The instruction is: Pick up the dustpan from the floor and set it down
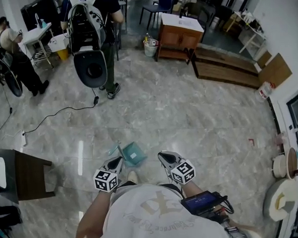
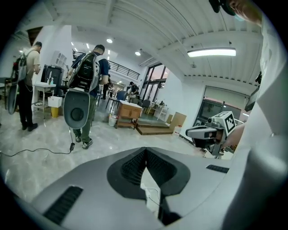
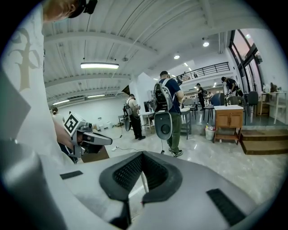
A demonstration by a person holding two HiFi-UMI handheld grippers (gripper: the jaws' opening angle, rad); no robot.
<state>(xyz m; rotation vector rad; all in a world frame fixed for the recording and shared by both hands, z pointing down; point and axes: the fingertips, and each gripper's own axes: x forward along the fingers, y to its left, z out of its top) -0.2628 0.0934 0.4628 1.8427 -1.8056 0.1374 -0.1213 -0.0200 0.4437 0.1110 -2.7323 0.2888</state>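
Left gripper: the grey hand-held left gripper (image 2: 145,152) is clenched. Its black ribbed pads (image 2: 129,168) meet at the tips with nothing pinched between them, and only pale floor shows through the slit behind the tips.
Right gripper: the grey hand-held right gripper (image 3: 143,155) is also clenched on nothing, its pads tip to tip.
Gripper placing: in the head view both are held low, just beyond the wearer's white shirt (image 1: 159,217). They sit side by side and apart, tips pointing to the far side, each with a black-and-white marker cube (image 1: 106,179) on top.
Dustpan: the small teal plastic dustpan (image 1: 134,153) lies on the floor just beyond the two grippers' tips, between them and closer to the left one. Its paler handle points to the far left. The head view does not show whether the left tip touches it, and neither gripper view shows it.
Floor: a glossy grey marbled floor (image 1: 199,118) spreads out around the dustpan.
Table: the corner of a dark table (image 1: 30,174) is at the near left.
Cable: a thin black cable (image 1: 54,116) trails over the floor further left, near a white power strip (image 1: 22,139).
Person: a standing person (image 1: 106,14) at the far left carries a black backpack with a round black disc hanging from it.
Cabinet: a brown wooden cabinet with a white top (image 1: 180,37) stands at the far centre, with a white bucket (image 1: 150,47) just to its left.
Platform: a low brown wooden platform (image 1: 226,67) lies to the right of the cabinet.
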